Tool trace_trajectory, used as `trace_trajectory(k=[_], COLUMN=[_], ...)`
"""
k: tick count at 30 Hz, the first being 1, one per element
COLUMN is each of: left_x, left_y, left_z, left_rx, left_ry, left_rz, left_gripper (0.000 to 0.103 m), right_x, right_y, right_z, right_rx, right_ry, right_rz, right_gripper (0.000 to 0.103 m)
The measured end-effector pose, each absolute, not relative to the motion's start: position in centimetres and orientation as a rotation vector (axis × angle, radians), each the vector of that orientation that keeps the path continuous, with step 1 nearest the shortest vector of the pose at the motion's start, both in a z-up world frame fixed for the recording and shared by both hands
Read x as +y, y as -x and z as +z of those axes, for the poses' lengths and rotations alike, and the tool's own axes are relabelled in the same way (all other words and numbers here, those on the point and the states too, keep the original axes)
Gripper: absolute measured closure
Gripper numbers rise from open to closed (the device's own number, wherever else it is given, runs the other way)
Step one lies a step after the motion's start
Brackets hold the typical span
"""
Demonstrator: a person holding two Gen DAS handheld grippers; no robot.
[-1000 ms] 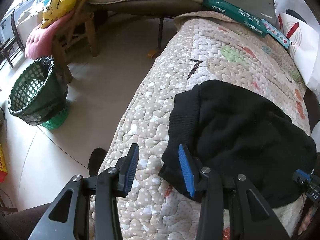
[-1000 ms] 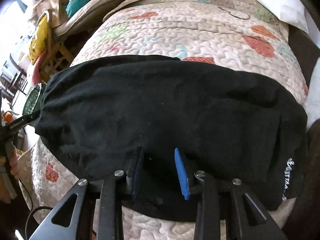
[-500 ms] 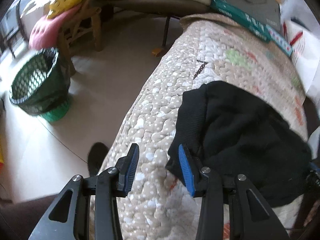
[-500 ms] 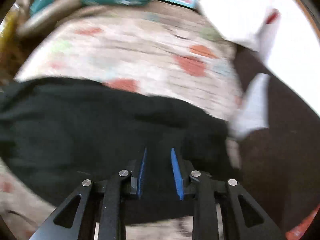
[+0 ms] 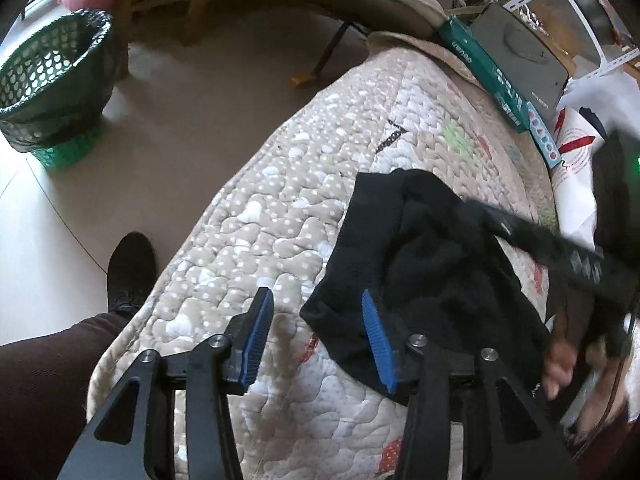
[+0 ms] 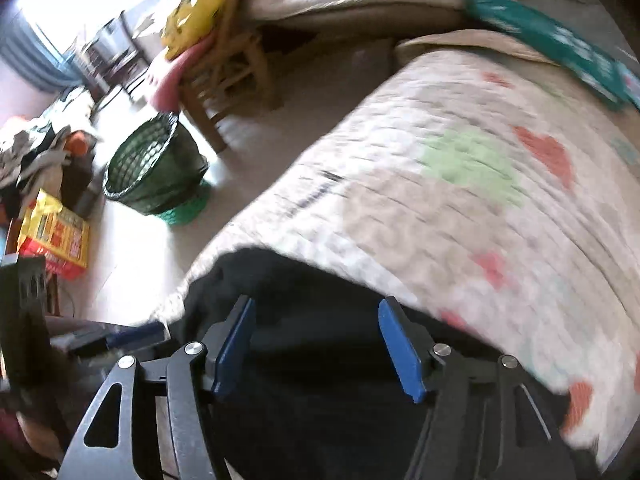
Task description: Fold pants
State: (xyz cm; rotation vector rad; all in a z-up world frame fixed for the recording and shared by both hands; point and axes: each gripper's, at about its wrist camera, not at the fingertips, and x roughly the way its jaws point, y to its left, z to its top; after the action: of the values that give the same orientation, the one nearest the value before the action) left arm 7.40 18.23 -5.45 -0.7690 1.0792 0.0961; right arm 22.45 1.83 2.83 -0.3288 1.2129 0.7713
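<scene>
Moved: right claw (image 6: pixel 316 340) swung left, jaws now wide; pants (image 5: pixel 432 272) bunched smaller
Left claw (image 5: pixel 316 336): wide, empty; pants beside its right finger

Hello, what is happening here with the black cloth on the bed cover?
A person with a gripper in each hand is folding black pants on a quilted cover. The pants lie bunched in a folded heap. The left gripper is open at the heap's near corner, gripping nothing. The right gripper is open too, above the dark fabric; its view is blurred, so contact is unclear.
</scene>
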Motion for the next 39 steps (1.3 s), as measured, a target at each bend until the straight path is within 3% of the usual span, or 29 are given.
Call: trace_trajectory(k=[3, 11, 13, 15, 18, 21, 28, 39], left_x=[18.0, 16.5, 16.3, 16.0, 15.5, 15.7, 13.3, -1.8], left_y=[-7.6, -7.9, -8.0, -8.1, -8.1, -8.0, -8.0, -10.9], left_z=[-6.5, -6.3, -6.0, -5.4, -4.4, -3.9, -0.5, 2.7], left_rx=[1.095, 1.096, 1.094, 1.072, 1.052, 1.032, 0.983, 1.023], left_ry=[0.823, 0.736, 0.709, 0.701, 0.683, 0.739, 0.725, 0.572], left_rz=[0.087, 0.1, 0.077, 0.018, -0.005, -0.044, -0.116, -0.32], left_gripper=[0.044, 0.038, 0.052, 0.088, 0.091, 0.091, 0.091, 0.091], right_x=[5.2, 10.1, 10.5, 10.5, 10.0, 9.1, 5.5, -10.6], right_y=[-23.5, -21.8, -20.8, -19.9, -19.3, -19.2, -18.6, -19.3], right_z=[1.1, -1.5, -1.8, -1.9, -1.3, 0.3, 5.2, 8.1], right_rx=[1.263, 1.323, 1.32, 1.304, 1.291, 1.261, 1.177, 1.151], right_ry=[0.38, 0.538, 0.588, 0.638, 0.626, 0.594, 0.536, 0.368], right_rz=[0.81, 0.916, 0.931, 0.925, 0.911, 0.893, 0.859, 0.658], right_gripper=[0.033, 0.029, 0.037, 0.056, 0.069, 0.073, 0.073, 0.073])
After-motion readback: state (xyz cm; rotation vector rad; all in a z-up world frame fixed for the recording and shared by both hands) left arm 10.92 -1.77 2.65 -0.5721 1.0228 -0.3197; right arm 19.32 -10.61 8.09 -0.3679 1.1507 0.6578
